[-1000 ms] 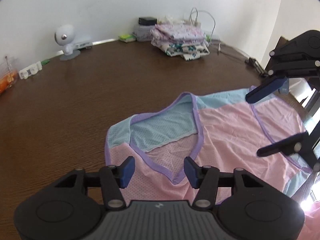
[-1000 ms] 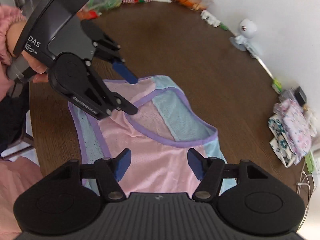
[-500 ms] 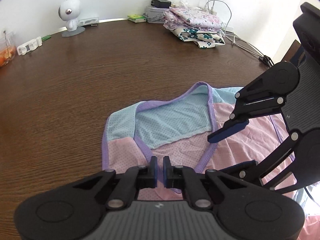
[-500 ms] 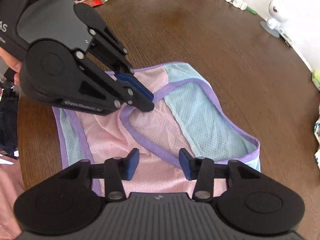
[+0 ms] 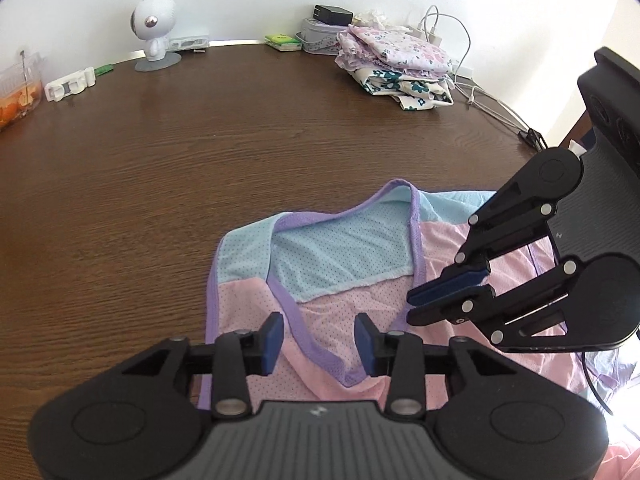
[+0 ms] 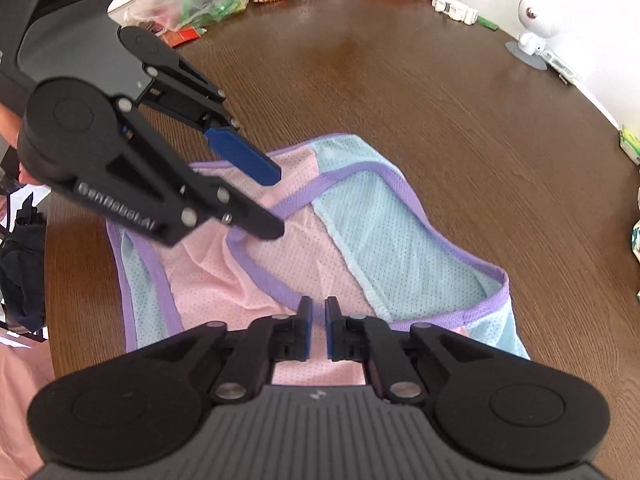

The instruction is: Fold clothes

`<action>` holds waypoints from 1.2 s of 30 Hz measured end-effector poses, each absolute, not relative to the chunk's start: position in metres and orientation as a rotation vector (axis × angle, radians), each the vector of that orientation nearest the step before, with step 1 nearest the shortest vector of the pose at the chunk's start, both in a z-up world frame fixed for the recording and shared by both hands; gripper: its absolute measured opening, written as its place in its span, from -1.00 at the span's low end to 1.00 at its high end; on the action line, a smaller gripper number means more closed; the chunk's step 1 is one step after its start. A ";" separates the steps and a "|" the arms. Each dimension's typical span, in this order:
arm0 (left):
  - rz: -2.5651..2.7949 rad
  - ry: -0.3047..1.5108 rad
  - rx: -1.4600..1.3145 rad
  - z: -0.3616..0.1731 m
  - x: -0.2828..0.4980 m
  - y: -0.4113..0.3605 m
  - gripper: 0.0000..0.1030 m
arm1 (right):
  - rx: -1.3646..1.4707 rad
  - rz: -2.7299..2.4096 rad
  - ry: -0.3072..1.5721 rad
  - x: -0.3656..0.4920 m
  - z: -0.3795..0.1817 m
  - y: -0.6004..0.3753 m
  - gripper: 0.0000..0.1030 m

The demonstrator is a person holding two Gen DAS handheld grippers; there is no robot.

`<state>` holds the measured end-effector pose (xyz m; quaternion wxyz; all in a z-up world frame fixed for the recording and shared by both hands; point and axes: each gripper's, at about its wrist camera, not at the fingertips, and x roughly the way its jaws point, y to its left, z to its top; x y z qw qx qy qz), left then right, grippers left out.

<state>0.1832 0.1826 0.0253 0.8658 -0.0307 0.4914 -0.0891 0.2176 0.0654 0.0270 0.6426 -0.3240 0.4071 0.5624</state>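
Observation:
A pink and light-blue mesh vest [image 5: 344, 264] with purple trim lies flat on the brown table [image 5: 160, 184]. My left gripper [image 5: 319, 344] is open, its fingers straddling the bottom of the V neckline just above the cloth. In the right wrist view the left gripper [image 6: 275, 205] hangs open over the vest [image 6: 384, 240]. My right gripper [image 6: 319, 326] is shut on the purple neckline trim. From the left wrist view the right gripper [image 5: 414, 307] comes in from the right, its jaws together at the neckline's right edge.
A folded pile of floral clothes [image 5: 396, 64] sits at the back right beside cables [image 5: 472, 92]. A white robot-shaped camera [image 5: 154, 30] stands at the back wall. Snack bags [image 6: 192, 4] lie at the far table end. The table edge [image 6: 48, 280] runs close by the vest.
My left gripper shut at the neckline half a second ago and now stands open again. My right gripper moved in over the vest and went from open to shut on the trim.

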 end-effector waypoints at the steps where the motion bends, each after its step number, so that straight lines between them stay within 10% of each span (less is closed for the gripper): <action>1: -0.183 1.049 -0.063 0.024 0.184 0.181 -0.28 | -0.742 1.288 0.923 0.217 0.028 0.066 -0.66; 3: -0.162 1.094 -0.053 0.020 0.187 0.176 -0.31 | -0.770 1.300 0.905 0.214 0.027 0.069 -0.38; 9: -0.105 1.115 -0.053 0.014 0.191 0.174 -0.93 | -0.812 1.314 0.894 0.213 0.017 0.075 -0.36; 29: -0.048 0.946 -0.134 0.032 0.205 0.175 -0.93 | -0.786 1.243 0.828 0.218 0.025 0.066 -0.95; 32: -0.035 0.931 -0.165 0.026 0.210 0.178 -0.77 | -0.728 1.226 0.834 0.223 0.028 0.060 -0.94; 34: -0.035 0.910 -0.194 0.027 0.209 0.184 -0.07 | -0.689 1.214 0.838 0.227 0.030 0.056 -0.93; 36: -0.038 0.885 -0.227 0.029 0.207 0.191 0.04 | -0.650 1.202 0.841 0.230 0.031 0.052 -0.64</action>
